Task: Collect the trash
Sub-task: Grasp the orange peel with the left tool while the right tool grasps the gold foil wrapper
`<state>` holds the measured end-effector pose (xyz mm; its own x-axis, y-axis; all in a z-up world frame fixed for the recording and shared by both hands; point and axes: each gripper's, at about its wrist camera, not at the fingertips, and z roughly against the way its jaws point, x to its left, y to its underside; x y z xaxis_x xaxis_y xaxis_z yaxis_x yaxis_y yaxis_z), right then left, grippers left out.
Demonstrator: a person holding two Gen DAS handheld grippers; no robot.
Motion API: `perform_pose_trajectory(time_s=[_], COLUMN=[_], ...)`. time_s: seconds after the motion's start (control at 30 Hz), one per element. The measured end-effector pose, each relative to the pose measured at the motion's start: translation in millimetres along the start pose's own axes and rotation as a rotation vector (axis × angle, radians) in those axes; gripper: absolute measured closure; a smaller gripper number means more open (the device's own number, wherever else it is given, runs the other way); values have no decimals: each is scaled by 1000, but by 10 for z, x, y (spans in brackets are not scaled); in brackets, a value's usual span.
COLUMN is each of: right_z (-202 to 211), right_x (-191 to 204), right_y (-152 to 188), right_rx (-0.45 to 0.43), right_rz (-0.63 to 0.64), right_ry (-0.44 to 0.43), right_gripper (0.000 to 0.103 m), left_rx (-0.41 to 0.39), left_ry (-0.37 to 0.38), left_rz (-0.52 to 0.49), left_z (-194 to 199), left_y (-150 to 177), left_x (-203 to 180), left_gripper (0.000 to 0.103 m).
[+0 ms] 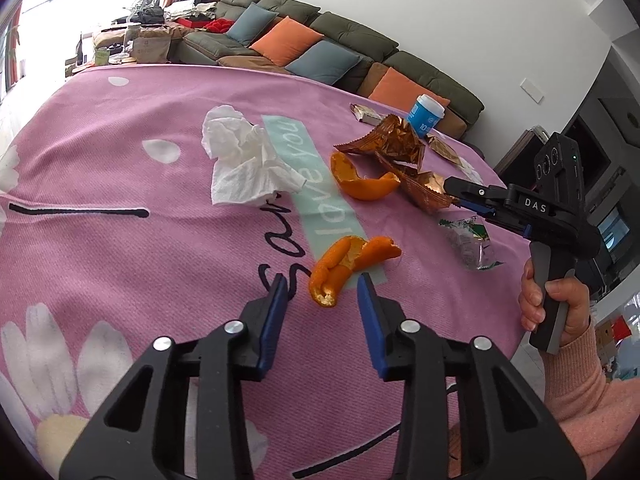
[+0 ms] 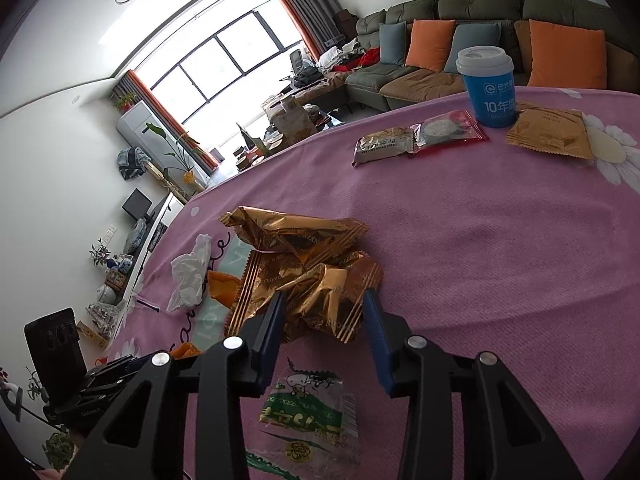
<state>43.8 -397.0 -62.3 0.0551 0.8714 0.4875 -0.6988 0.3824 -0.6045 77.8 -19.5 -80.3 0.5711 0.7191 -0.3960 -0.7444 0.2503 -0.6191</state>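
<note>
Both tongs look at the picking step: the left tongs (image 1: pixel 322 286) stand released around the near orange peel (image 1: pixel 348 266), the right tongs (image 2: pixel 324 312) released around the gold wrapper (image 2: pixel 316 280) on the worktop (image 2: pixel 500 240), and next each must clench.

A long olive-green sofa (image 2: pixel 480 12) with 3 orange cushions (image 2: pixel 566 58) lines the far white wall (image 1: pixel 440 4). Left, a big bright window (image 2: pixel 224 68) has orange curtains (image 2: pixel 296 12).
</note>
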Motion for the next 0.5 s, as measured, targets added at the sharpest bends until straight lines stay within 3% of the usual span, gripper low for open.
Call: perform_pose_trajectory(time_s=[0.13,0.17,0.2,0.27,0.43,0.5], right_z=[1,-2,-7,-9,30,61], right_x=[-6,-9,-8,-11,-42,-82], right_y=[19,22,25,31,23,7], right_rx=[-1,1,2,2,-13,-28], right_rz=[-1,-1,1,3,-11,-33], right_ry=[-11,-14,-16,-17,-23,-30], right_gripper=[79,86,93,99,100,91], left_rx=[5,6,6,4,-8,-12], left_ry=[3,8,6,5,9,12], left_rz=[4,7,7,9,4,4], left_z=[-3,-2,0,0,38,59], left_y=[14,15,19,22,41,43], left_x=[-4,-3,0,5,-9,-1], left_gripper=[85,90,89,89,90,90])
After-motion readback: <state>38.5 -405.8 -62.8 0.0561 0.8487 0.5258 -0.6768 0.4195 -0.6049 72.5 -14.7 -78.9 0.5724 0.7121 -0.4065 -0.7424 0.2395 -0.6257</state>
